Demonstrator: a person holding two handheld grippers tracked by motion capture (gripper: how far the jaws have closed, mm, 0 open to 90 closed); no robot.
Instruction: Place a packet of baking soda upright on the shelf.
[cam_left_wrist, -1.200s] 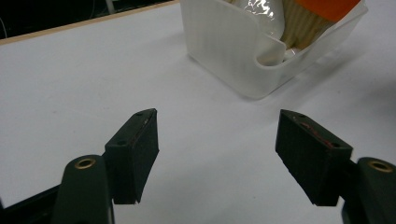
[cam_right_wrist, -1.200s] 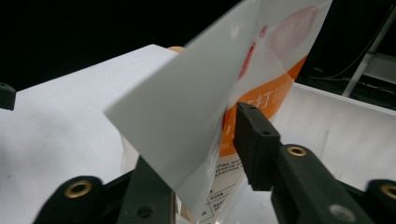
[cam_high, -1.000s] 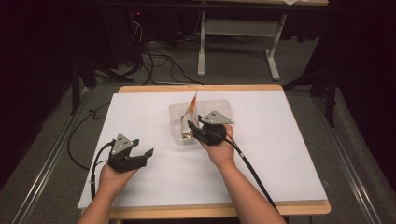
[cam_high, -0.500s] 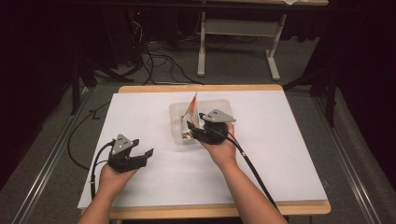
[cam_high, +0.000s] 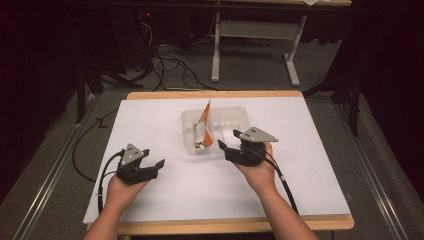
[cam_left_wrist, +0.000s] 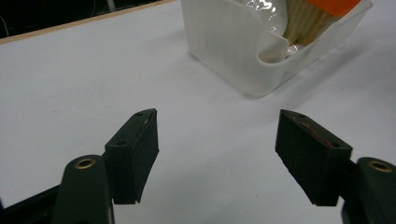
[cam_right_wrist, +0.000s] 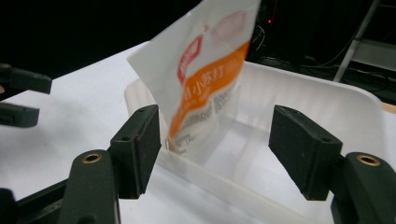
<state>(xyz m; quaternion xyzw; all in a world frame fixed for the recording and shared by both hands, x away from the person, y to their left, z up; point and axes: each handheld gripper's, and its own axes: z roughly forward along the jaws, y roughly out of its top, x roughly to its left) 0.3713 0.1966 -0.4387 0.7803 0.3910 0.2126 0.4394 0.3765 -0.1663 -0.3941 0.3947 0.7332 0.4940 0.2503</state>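
A clear plastic tray (cam_high: 235, 117) sits mid-table on the white sheet. An orange-and-white snack packet (cam_high: 204, 122) stands upright in its left part. My right gripper (cam_high: 229, 140) hovers just off the tray's near right corner. Its jaws have just been opening and stand wide with nothing between them. In the right gripper view the packet (cam_right_wrist: 205, 79) leans in the tray (cam_right_wrist: 327, 107) beyond the right gripper (cam_right_wrist: 217, 140). My left gripper (cam_high: 152, 158) rests open near the front left. From the left gripper (cam_left_wrist: 217, 154), the tray (cam_left_wrist: 224, 46) and packet (cam_left_wrist: 317, 14) lie farther off.
The white sheet (cam_high: 300, 165) covers a wooden table with its front edge (cam_high: 230, 227) close to the forearms. Cables trail from both grippers toward the person. Beyond the table are a dark floor, loose cables and a desk frame (cam_high: 260, 30).
My right gripper has pulled back from the packet in the tray, to the right and toward the person, and its jaws have spread. The packet stays standing in the tray. The left gripper has kept still.
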